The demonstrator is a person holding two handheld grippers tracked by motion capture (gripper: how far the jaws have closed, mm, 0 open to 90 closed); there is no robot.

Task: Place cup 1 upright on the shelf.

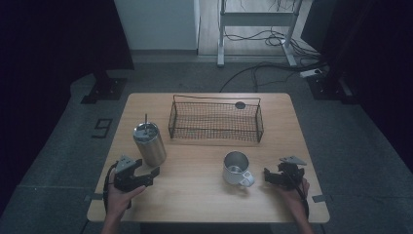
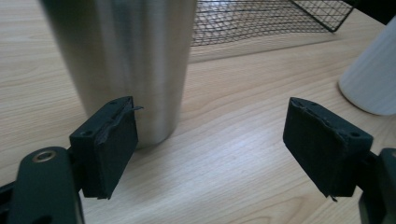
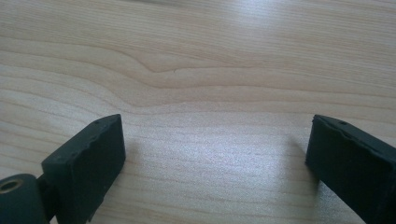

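Hovering with both sets of jaws spread wide and nothing between the pads, beside a steel tumbler.

Left gripper (image 2: 210, 149) has matte black rubbery fingertips (image 2: 109, 144) with frayed edges, gaping just in front of the brushed-steel tumbler (image 2: 130, 60), whose top is cut off in the left gripper view. Right gripper (image 3: 215, 158) gapes the same way over bare pale woodgrain table (image 3: 196, 70). A white ribbed mug (image 1: 236, 168) stands between the grippers, a black wire basket (image 1: 215, 120) behind. The straw-like thing in the tumbler's lid is too small to make out.

The right gripper (image 3: 215, 158) holds its jaws wide apart over bare wooden table (image 3: 201, 84).
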